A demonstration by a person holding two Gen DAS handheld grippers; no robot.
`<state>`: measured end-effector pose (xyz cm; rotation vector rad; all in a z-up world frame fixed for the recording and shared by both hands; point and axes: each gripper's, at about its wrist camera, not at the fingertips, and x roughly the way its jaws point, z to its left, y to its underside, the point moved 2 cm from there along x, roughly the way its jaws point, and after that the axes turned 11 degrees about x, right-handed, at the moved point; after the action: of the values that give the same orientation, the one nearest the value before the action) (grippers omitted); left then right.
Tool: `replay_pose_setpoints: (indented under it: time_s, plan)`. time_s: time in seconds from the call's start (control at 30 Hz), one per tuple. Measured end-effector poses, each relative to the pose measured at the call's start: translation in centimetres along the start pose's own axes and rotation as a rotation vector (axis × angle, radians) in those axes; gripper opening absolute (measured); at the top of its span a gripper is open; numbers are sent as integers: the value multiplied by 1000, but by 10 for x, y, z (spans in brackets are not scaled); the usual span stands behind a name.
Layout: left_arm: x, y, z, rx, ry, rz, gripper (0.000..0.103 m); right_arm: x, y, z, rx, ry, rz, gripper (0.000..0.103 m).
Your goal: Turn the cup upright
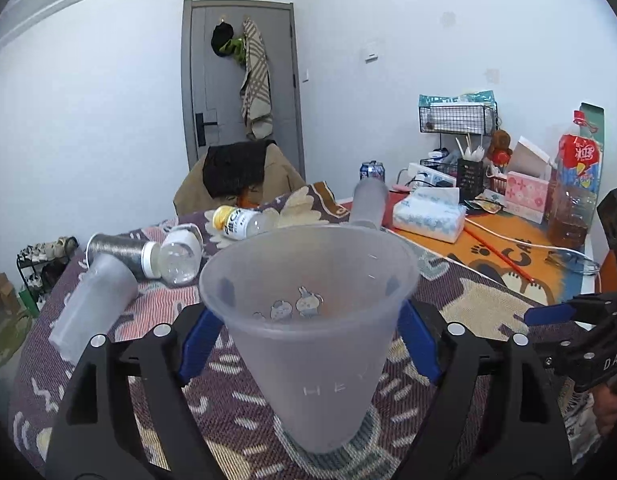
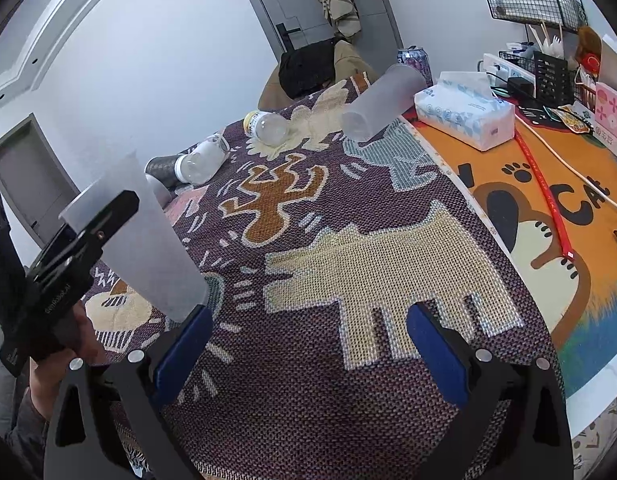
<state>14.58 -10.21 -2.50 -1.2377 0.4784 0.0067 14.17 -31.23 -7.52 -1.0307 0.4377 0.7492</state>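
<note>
Holding a frosted cup [image 1: 312, 332] between its blue pads [image 1: 198, 344], the left gripper [image 1: 310, 346] squeezes it on both sides. The cup stands with its open mouth up and its small bottom down on the woven cloth [image 1: 236, 396]. Little cartoon stickers show through its wall. In the right wrist view the same cup [image 2: 144, 240] leans a bit, near the left edge, with the left gripper [image 2: 80, 240] clamped on it.

The right gripper [image 2: 308, 356] has its fingers spread wide with nothing between them. It hangs over the cloth [image 2: 348, 380], just beside the cup. Only purple weave and a cream animal shape [image 2: 392, 264] lie under it.

Another frosted cup [image 1: 94, 300] lies on its side at the left of the cloth. A third one [image 2: 382, 100] lies tipped over at the far end, near a tissue pack [image 2: 464, 114]. Two clear bottles [image 1: 180, 254] and a silver tin [image 1: 116, 250] lie on their sides too. An orange mat [image 2: 564, 184] with a paw print sits to the right, touching the cloth's edge.
</note>
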Motion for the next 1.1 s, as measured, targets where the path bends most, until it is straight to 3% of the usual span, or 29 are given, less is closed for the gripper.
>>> replay_pose_setpoints:
  time_s: [0.1,0.27,0.47,1.1]
  plan:
    - [-9,3,0,-3,1,-1,97,-4,6,3,-7,-6,3,95]
    - [-17,6,2,-25,9,46,97,-12,16,10,-25,-21,-4,95]
    - [-39,13,2,-15,-9,48,97,-28,27,21,-53,-35,-30,95]
    - [-133,21,19,-109,-161,62,97,-74,42,64,-157,-40,-167,95]
